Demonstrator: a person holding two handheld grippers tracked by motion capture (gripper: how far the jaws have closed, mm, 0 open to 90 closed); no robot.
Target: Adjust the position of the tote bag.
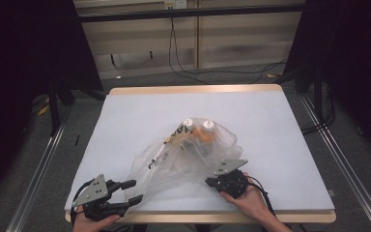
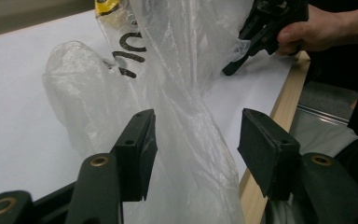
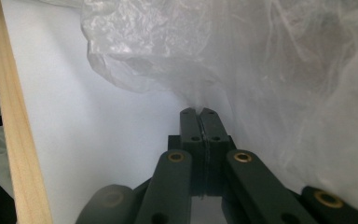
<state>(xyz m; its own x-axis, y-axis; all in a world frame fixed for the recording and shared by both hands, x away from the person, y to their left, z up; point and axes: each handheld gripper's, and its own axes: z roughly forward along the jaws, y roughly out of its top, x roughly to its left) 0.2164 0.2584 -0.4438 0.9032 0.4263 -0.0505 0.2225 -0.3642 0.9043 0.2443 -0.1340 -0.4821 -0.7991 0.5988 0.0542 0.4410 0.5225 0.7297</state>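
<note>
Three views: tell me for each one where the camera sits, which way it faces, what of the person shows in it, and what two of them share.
High view: above the near table edge, looking forward and down on the bag; both hands and grippers at the bottom.
Left gripper view: rides the left gripper, looking along its open fingers with the bag between them; the other hand with the right gripper shows beyond.
Right gripper view: rides the right gripper, fingers pinched shut on the bag.
Shared: both gripper views show the bag and the wooden table edge.
</note>
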